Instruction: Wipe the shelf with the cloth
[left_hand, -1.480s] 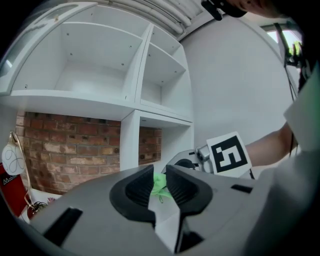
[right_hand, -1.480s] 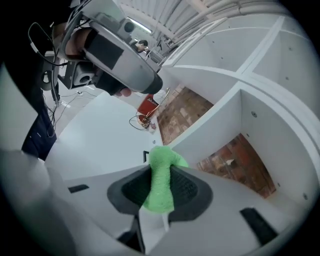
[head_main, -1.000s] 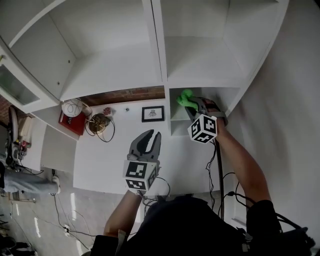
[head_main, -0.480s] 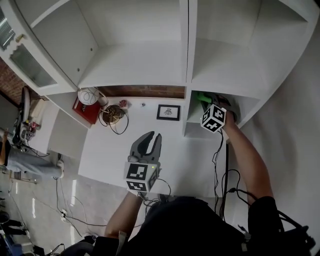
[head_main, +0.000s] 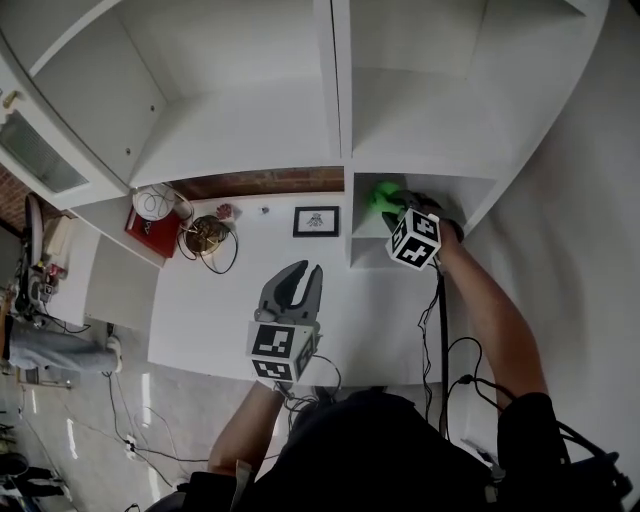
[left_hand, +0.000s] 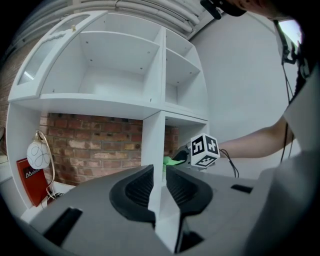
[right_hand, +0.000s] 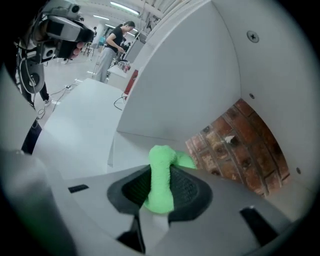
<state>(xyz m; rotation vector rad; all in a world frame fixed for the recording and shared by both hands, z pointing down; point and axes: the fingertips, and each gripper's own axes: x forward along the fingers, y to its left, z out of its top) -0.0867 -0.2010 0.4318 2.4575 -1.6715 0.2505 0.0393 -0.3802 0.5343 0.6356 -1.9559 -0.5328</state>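
A bright green cloth (head_main: 381, 191) is pinched in my right gripper (head_main: 392, 203), which is shut on it. It reaches into the lower right compartment of the white shelf unit (head_main: 340, 120). In the right gripper view the cloth (right_hand: 161, 175) bulges out between the pads, just above the white shelf board (right_hand: 145, 147) and in front of a brick back wall (right_hand: 235, 145). I cannot tell whether the cloth touches the board. My left gripper (head_main: 304, 275) hovers over the white desk top (head_main: 210, 310), open by a narrow gap with nothing in it, and faces the shelf's upright divider (left_hand: 152, 145).
On the desk under the shelf lie a small framed picture (head_main: 316, 221), a brass object with a black cable (head_main: 205, 237), a red book (head_main: 150, 235) and a white round thing (head_main: 152, 203). Cables hang off the desk's near edge. People stand far off in the room (right_hand: 112, 42).
My right gripper has pushed slightly deeper into the compartment with the cloth. The head view has swung sideways and back. The left gripper has held its place.
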